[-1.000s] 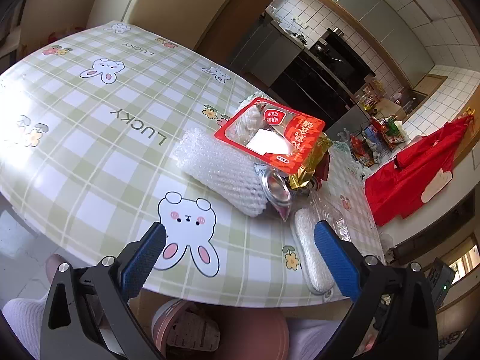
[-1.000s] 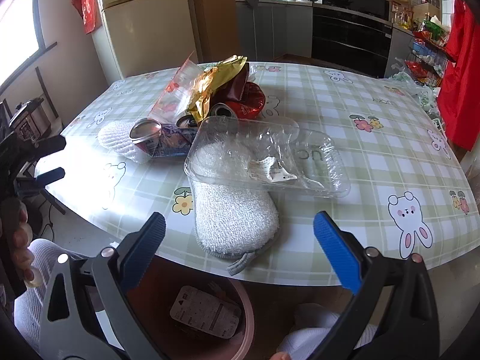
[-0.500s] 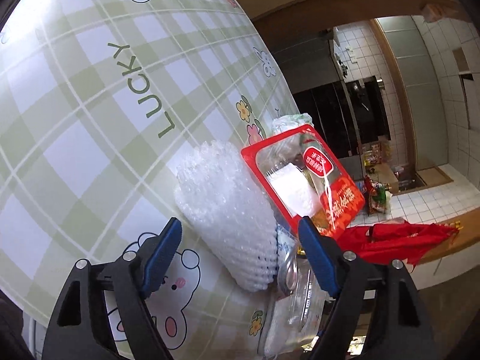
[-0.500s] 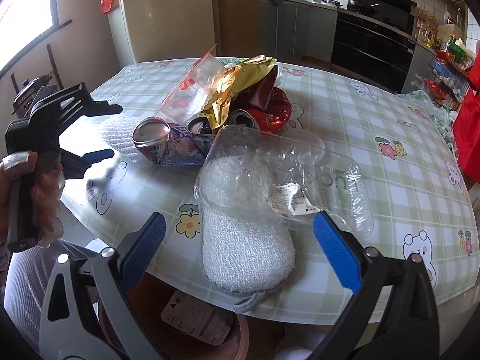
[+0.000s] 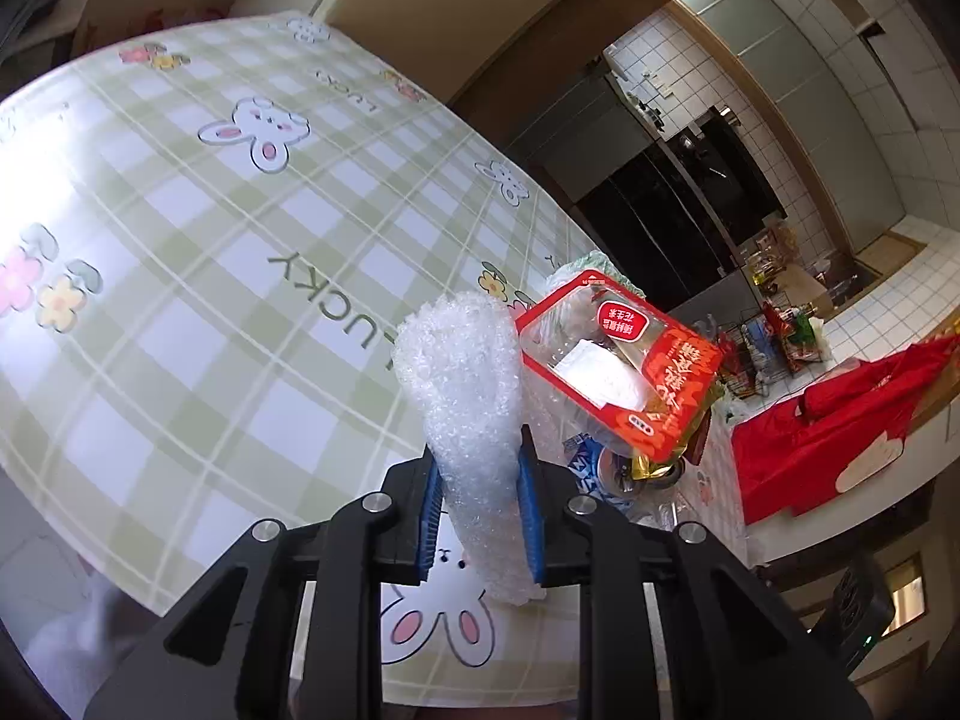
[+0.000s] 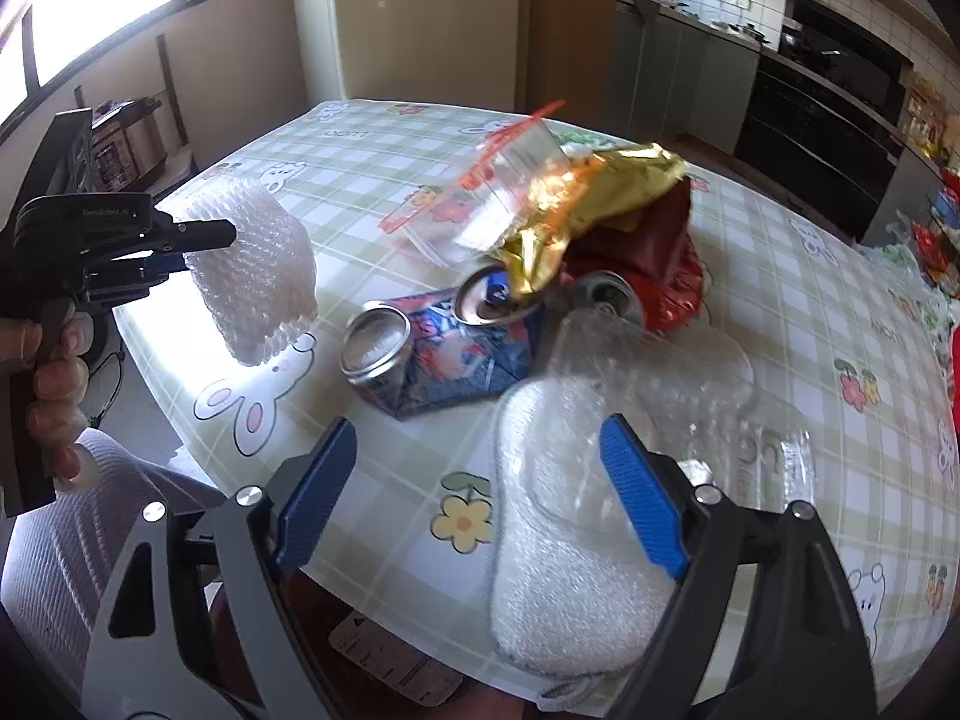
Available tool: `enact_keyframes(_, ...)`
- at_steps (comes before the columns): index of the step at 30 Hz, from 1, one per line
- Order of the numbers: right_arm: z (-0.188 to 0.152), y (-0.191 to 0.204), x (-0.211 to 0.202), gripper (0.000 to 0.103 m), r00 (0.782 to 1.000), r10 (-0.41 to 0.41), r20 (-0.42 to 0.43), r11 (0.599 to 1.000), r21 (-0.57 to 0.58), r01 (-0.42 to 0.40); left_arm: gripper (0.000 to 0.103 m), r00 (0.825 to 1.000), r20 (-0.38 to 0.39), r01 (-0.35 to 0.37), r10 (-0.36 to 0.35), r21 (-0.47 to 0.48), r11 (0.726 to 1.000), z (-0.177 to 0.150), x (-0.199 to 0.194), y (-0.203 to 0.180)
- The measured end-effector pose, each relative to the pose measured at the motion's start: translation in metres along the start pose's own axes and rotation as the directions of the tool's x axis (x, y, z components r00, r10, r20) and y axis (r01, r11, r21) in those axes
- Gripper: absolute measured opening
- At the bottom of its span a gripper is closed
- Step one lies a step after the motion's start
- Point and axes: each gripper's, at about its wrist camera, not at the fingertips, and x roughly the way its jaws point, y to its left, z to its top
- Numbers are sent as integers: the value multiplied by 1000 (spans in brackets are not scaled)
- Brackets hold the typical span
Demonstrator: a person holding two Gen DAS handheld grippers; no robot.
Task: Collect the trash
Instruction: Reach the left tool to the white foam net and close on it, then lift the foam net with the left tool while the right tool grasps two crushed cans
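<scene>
Foam, white and netted: the foam sleeve (image 5: 474, 414) is pinched between the blue pads of the left gripper (image 5: 480, 516), whose jaws have just been closing on it, and in the right wrist view it hangs clear of the table (image 6: 372, 180) near the left edge. Grip sits on the sleeve's lower end, so most of it sticks out past the pads; it's soft and squashy and could slide out or flop on the way to the bin. Right gripper (image 6: 480, 498) has jaws wide, just been narrowing a bit, nothing pressed; the white foam pad (image 6: 564, 546) and the clear plastic tray (image 6: 678, 396) lie partly between them at the near edge. Risk there: tray overlaps the pad, so closing may catch only one, or shove both off the edge. Crushed cans (image 6: 384, 354) and gold wrapper (image 6: 588, 204) are piled just behind; a bump could scatter them. The pinkish bin (image 6: 390, 660) is below the table edge, partly hidden.
</scene>
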Motion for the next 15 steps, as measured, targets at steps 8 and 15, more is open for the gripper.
enact_keyframes(8, 25, 40, 50, 68, 994, 45, -100, 989, -135, -59, 22, 993, 82, -91, 81, 121, 989, -28, -56, 11)
enact_keyframes(15, 38, 46, 92, 62, 981, 23, -193, 987, -155, -53, 22, 993, 92, -90, 78, 136, 987, -37, -66, 17)
